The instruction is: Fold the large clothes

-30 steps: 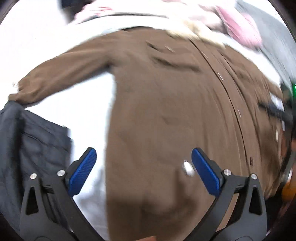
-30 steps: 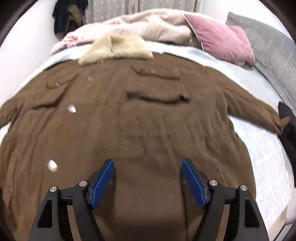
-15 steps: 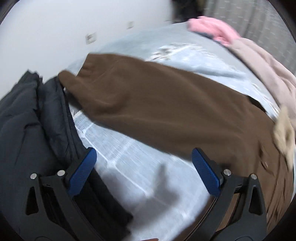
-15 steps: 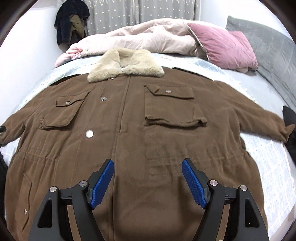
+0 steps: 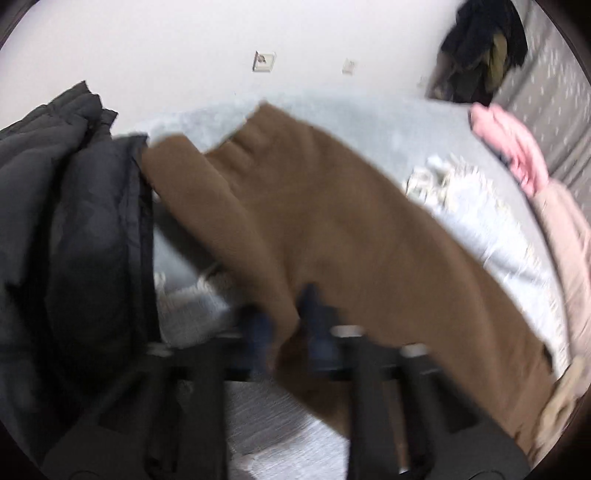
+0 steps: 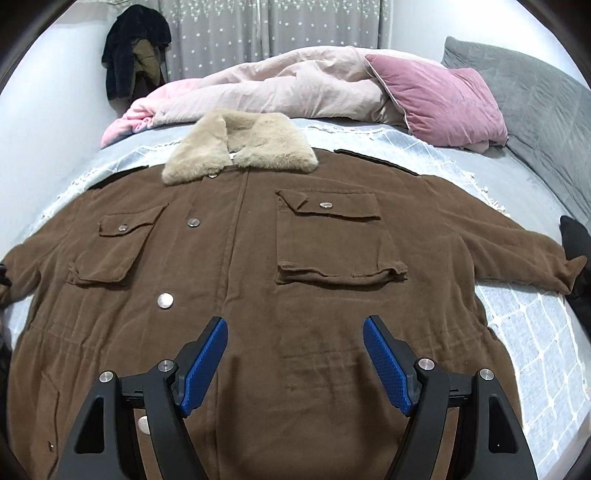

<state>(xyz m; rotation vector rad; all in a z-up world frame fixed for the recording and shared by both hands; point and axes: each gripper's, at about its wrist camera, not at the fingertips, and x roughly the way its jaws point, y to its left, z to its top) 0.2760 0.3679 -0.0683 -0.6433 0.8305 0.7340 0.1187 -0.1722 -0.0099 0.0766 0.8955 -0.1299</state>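
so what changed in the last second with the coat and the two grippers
The left gripper swung from over the coat body to the left sleeve and closed; its fingers are now pinched on the sleeve's lower edge, though the view is blurred. The right gripper stayed open above the brown coat, which still lies flat on the bed.

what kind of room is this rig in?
Most likely a bedroom: the brown coat is spread on a bed with a pink pillow and rumpled duvet, and star-print curtains hang behind.
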